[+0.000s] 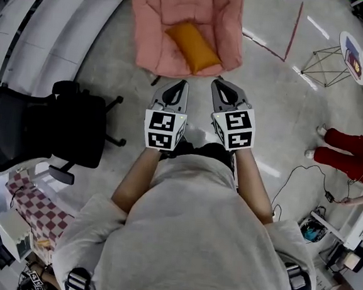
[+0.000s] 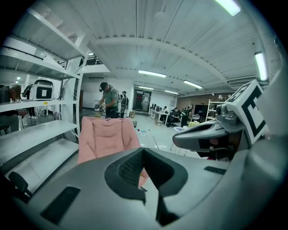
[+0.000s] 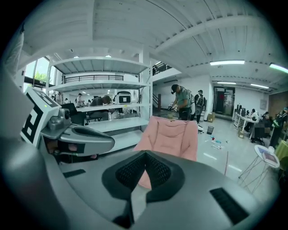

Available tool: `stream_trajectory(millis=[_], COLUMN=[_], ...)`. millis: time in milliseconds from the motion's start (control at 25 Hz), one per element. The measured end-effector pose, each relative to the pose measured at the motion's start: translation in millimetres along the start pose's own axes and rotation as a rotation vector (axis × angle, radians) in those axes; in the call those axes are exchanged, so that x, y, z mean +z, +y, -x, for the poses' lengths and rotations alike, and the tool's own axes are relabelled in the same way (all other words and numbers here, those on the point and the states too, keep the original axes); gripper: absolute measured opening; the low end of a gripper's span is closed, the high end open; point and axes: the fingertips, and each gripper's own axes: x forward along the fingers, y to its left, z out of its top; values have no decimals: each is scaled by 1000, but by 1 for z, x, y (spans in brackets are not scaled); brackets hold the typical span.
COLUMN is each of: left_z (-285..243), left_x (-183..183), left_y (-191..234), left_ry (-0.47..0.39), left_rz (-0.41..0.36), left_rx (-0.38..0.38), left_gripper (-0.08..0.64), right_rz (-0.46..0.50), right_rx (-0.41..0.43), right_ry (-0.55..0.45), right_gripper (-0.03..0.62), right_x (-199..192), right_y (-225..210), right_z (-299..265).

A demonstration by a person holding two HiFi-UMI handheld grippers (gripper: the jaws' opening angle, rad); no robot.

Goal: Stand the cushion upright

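Observation:
An orange cushion (image 1: 193, 46) lies flat and slantwise on the seat of a pink padded chair (image 1: 158, 19) at the top middle of the head view. My left gripper (image 1: 184, 83) and right gripper (image 1: 218, 82) are held side by side just short of the chair's front edge, both shut and empty, touching nothing. In the left gripper view the shut left gripper (image 2: 143, 152) points at the pink chair (image 2: 105, 134), and my right gripper's body shows at the right. The right gripper (image 3: 145, 155) also faces the chair (image 3: 173, 134). The jaws hide the cushion in both gripper views.
A black office chair (image 1: 50, 130) stands on the floor to my left, white shelving (image 1: 40, 28) behind it. To the right are a wire stand with a round sign (image 1: 352, 55), a red floor line (image 1: 292, 34), a person's red trousers (image 1: 348, 156) and a cable (image 1: 305, 177).

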Motion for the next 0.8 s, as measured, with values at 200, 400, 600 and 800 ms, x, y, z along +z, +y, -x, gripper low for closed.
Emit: stream_trajectory(millis=[200,400,600,800], left_z=[-12,-38,-78,-136], left_x=[3,6,8,42], left_y=[28,41,61,101], left_ry=[2,24,62,114], left_rz=[30,57,60,101], left_rx=[-4,-10,-4,-2], left_gripper=[12,12,12,12], right_rz=[12,22,19,27], right_rx=[-15,-3,33,84], right_ry=[41,72,111,186], right_gripper=[8,8,8,9], right_x=[6,9,10,42], right_y=[-7,-23,-49,-94], right_z=[-23,-45,-85,-148])
